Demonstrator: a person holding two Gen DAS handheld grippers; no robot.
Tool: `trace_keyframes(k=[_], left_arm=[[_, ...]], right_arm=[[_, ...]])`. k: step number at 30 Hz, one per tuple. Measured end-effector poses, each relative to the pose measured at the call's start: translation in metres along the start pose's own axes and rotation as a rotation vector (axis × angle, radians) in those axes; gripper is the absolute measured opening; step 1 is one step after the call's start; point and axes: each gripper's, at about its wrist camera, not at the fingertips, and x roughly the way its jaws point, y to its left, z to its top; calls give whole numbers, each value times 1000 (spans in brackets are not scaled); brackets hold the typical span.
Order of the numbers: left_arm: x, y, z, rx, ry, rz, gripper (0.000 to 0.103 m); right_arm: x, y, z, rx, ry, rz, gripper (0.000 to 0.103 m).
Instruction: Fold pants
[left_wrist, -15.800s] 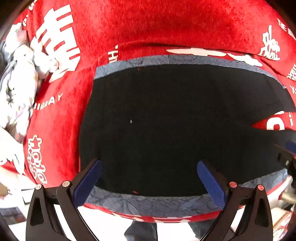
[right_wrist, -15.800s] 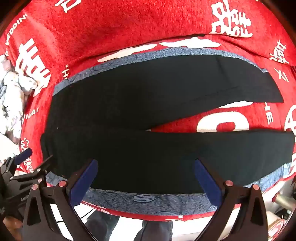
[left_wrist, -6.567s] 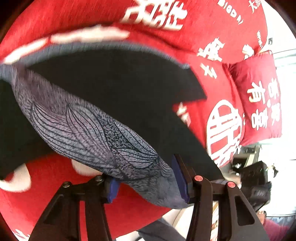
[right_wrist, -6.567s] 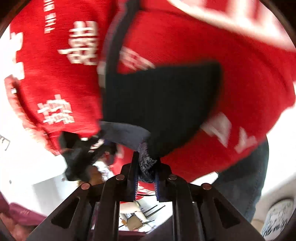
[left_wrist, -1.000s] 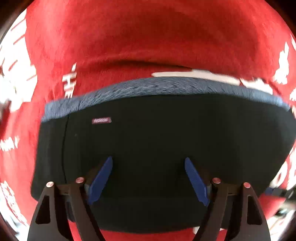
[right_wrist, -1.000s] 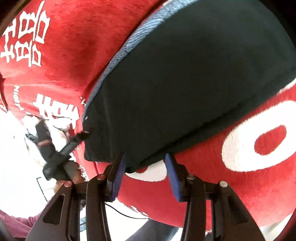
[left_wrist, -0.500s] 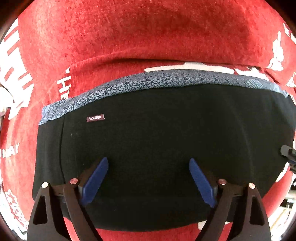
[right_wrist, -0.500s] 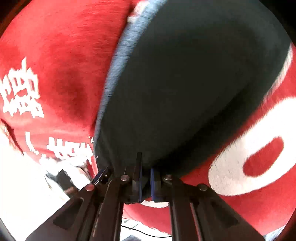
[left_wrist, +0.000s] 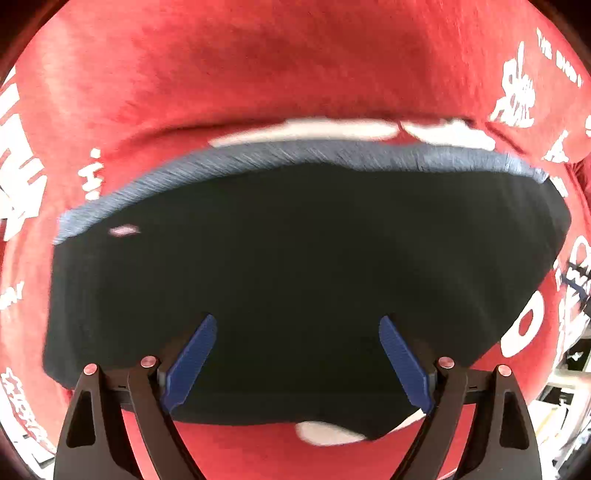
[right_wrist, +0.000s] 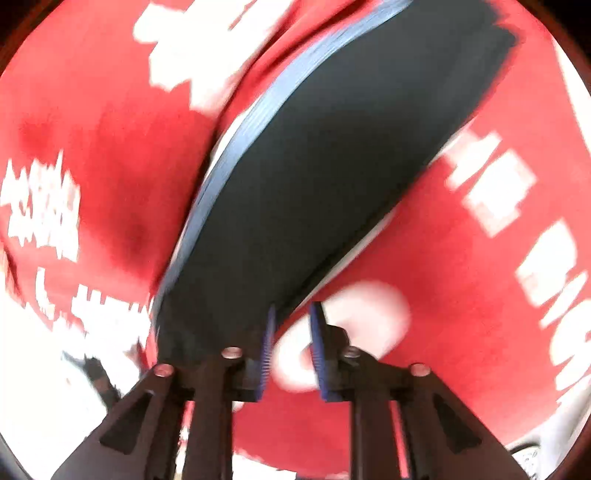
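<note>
Soft, limp, light pants (left_wrist: 295, 258) on the red blanket (left_wrist: 258, 74): I should pinch the corner nearest the blanket's front edge. My left hand-held gripper (left_wrist: 295, 362) gapes wide and empty; my right hand-held gripper (right_wrist: 291, 347) is slightly parted, holding nothing.

right tongs (right_wrist: 291, 349) parted, released pants (right_wrist: 332, 155) edge, swung rightward

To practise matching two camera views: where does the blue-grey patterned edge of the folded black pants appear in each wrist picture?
Left wrist: the blue-grey edge arcs across the far side of the black pants.
Right wrist: it runs diagonally along their left side, lower left to top right.
Shared landmark: the red blanket with white lettering.
</note>
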Motion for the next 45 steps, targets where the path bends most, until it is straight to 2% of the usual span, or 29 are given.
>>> trace_keyframes(k=[2,4,8,10,11,12,14,15,17,18,19,20,21,24,28,30,33,38,41,43,45], left_arm=[[14,0,-10,-25,7,30,93],[14,2,-16,-32,-19,50,94],[9,3,-18,-43,-13,58,95],[11,3,-15,-48,-7,66,95],[14,0,-10,-52,-2,68,95],[17,-2,-7,-60,2,70,95],[18,0,-5,-75,7,74,95],[24,-6,0,-74,7,80,96],[40,-23,8,-70,6,91,97],[40,-23,9,-71,13,96,97],[39,-22,11,-75,23,99,97],[41,-25,13,-81,43,107,97],[41,-27,16,-87,61,117,97],[23,-34,29,-79,35,96,97],[12,-82,60,8,-49,49,97],[21,-103,77,29,-71,40,97],[41,-131,103,15,-93,42,97],[72,-148,129,-30,-100,114,97],[78,-144,140,-56,-119,121,97],[78,-143,146,-48,-121,129,100],[74,-142,150,-39,-109,138,100]], right_arm=[[-19,-25,33,57,-90,-45,31],[-24,-30,47,80,-134,-70,31],[-23,-51,89,91,-174,-86,31],[-14,-58,105,107,-153,-99,31],[-10,-61,111,126,-127,-110,28],[-12,-64,114,137,-124,-88,8],[-23,-56,110,89,-153,-69,8],[-27,-56,107,64,-158,-87,8],[-24,-71,100,66,-129,-98,8],[-21,-79,100,81,-115,-79,9],[-24,-91,102,93,-122,-67,15],[-30,-93,101,100,-142,-87,22],[-40,-98,101,109,-163,-96,36],[-55,-112,94,137,-147,-59,38],[-64,-117,84,132,-118,-48,39],[-61,-100,82,91,-119,1,39],[-45,-49,82,-80,-54,80,34],[22,37,93,-390,31,-13,33],[57,54,105,-442,40,-65,33],[59,58,118,-459,-22,-62,32],[52,53,131,-417,-58,-111,32]])
